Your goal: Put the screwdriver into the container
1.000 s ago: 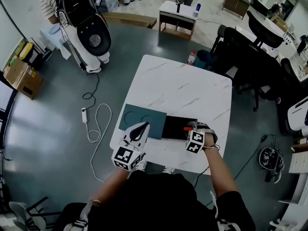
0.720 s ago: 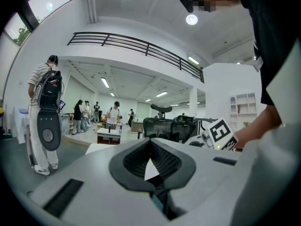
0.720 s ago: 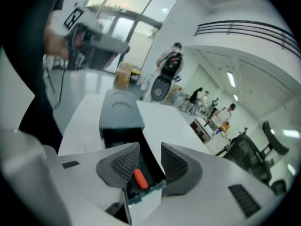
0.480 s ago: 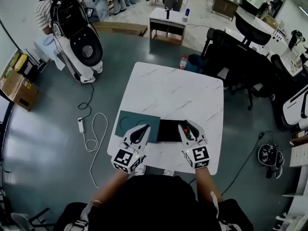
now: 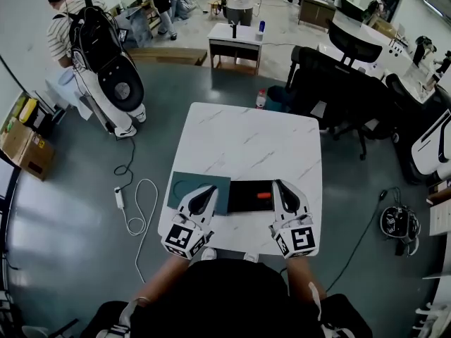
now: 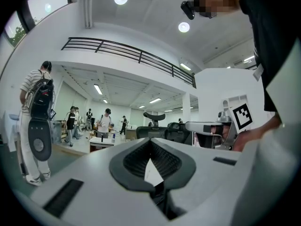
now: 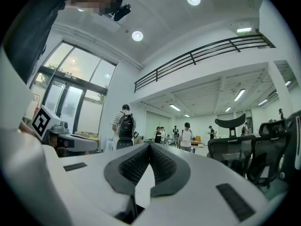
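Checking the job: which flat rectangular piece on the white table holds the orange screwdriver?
The black container, right of the teal mat; the screwdriver lies inside.

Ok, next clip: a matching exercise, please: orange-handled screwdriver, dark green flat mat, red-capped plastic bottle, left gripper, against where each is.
1. orange-handled screwdriver
2. dark green flat mat
3. red-capped plastic bottle
4. left gripper

A. on the floor, beyond the far edge of the white marble table
B. jaws together, above the mat
C. inside the black rectangular container
D. flat on the table, left of the container

Pairs: 1-C, 2-D, 3-A, 4-B
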Action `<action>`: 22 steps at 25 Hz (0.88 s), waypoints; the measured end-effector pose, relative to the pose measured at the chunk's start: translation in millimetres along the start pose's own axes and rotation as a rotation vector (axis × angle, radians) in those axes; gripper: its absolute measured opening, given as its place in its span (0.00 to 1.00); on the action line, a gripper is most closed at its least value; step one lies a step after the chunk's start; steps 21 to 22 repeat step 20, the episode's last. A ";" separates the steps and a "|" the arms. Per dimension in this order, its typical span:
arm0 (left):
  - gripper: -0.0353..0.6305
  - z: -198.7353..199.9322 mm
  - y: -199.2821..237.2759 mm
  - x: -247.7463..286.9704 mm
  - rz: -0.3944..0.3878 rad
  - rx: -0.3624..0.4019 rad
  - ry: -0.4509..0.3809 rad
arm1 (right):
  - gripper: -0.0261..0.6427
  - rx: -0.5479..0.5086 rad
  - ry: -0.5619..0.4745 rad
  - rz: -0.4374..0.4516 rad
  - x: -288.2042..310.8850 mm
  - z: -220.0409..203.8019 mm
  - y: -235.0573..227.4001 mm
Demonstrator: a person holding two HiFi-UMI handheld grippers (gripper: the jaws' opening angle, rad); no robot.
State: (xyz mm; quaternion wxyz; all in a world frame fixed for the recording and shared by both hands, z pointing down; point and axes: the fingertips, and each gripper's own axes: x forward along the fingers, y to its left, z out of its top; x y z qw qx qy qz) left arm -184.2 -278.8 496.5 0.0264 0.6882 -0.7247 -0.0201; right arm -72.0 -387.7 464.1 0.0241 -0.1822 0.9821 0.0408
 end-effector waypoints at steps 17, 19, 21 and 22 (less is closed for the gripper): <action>0.06 2.9 -15.5 -0.6 -0.019 0.009 0.000 | 0.07 -0.008 -0.003 0.015 -18.3 4.6 8.3; 0.06 2.9 -15.2 -1.5 -0.019 0.009 0.000 | 0.07 -0.011 -0.003 0.019 -18.0 4.5 10.6; 0.06 2.9 -14.9 -1.9 -0.019 0.009 0.000 | 0.07 -0.012 -0.003 0.021 -17.7 4.0 11.6; 0.06 2.9 -14.9 -1.9 -0.019 0.009 0.000 | 0.07 -0.012 -0.003 0.021 -17.7 4.0 11.6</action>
